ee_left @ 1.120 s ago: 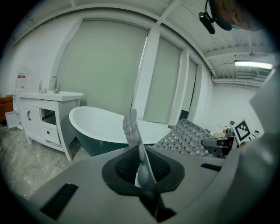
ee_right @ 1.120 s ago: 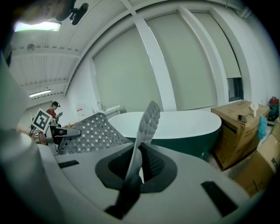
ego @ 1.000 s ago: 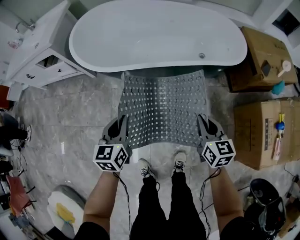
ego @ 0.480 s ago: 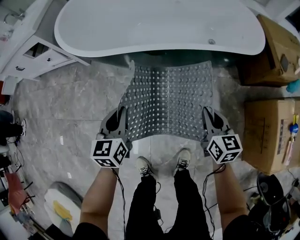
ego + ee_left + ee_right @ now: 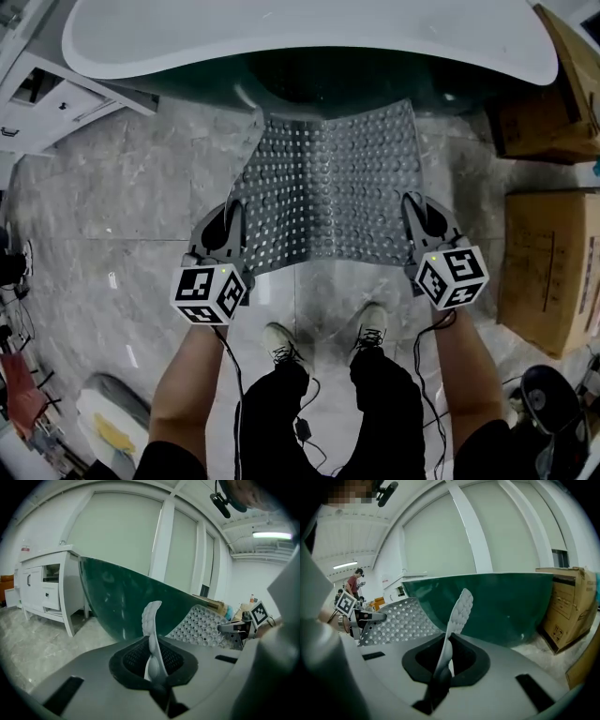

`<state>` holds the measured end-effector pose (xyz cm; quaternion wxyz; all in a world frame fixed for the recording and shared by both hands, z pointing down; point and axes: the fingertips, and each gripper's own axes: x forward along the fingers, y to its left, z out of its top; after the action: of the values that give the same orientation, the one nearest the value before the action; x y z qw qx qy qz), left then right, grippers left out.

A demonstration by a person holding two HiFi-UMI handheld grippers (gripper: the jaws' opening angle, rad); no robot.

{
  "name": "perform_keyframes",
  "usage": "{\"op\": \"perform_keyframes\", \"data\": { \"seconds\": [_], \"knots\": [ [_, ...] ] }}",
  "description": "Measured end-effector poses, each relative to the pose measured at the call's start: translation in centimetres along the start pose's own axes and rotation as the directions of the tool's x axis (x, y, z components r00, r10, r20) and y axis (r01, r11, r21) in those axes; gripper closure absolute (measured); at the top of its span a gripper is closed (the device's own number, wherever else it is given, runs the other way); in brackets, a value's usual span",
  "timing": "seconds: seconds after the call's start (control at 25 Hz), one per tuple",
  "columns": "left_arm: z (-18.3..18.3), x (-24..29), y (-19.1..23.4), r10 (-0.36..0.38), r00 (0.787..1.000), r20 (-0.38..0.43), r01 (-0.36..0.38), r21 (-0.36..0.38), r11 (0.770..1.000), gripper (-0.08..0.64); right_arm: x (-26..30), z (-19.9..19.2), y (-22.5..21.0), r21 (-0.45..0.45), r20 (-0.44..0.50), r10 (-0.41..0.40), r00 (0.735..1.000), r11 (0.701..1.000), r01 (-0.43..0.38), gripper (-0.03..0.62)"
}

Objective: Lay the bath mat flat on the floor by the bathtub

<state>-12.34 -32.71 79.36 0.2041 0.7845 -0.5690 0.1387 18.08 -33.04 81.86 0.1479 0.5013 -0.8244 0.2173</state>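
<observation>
— How do the jaws stand?
— The left gripper (image 5: 228, 234) is pinched tight on one corner of the grey bath mat (image 5: 328, 187). The right gripper (image 5: 424, 220) is clamped the same way on the other corner.
— And the mat?
— It hangs sagging, with its far edge just beside the bathtub (image 5: 281, 37). A cardboard box (image 5: 548, 272) sits off the tub's right end and a white cabinet (image 5: 42, 103) off its left.

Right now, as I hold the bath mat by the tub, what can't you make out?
Whether the far edge of the bath mat touches the floor: head view, shadow under the bathtub hides it.
The mat's near corners: head view, covered by the left claw and right claw.
The cardboard box at right: head view, cut off by the frame edge.
</observation>
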Motion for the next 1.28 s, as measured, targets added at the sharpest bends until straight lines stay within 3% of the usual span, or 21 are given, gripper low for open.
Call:
{"op": "perform_keyframes", "data": {
  "seconds": [0.56,0.92,1.28],
  "knots": [
    [-12.7,8.9,5.2,-0.006,1.000,-0.017,0.006,0.019,1.000,0.531,10.1,-11.6,-3.5,-0.097,-0.033,0.043,0.999,0.994,-0.046,0.561],
    [-16.6,13.0,7.5,0.004,0.999,-0.035,-0.002,0.037,0.999,0.531,13.6,-16.1,-4.6,-0.116,-0.067,0.052,0.996,0.991,-0.059,0.560],
    [-19.1,14.9,9.9,0.056,0.995,-0.080,-0.052,0.048,0.997,0.531,15.3,-19.0,-8.5,-0.044,-0.109,-0.022,0.994,0.999,0.018,0.560]
  ]
}}
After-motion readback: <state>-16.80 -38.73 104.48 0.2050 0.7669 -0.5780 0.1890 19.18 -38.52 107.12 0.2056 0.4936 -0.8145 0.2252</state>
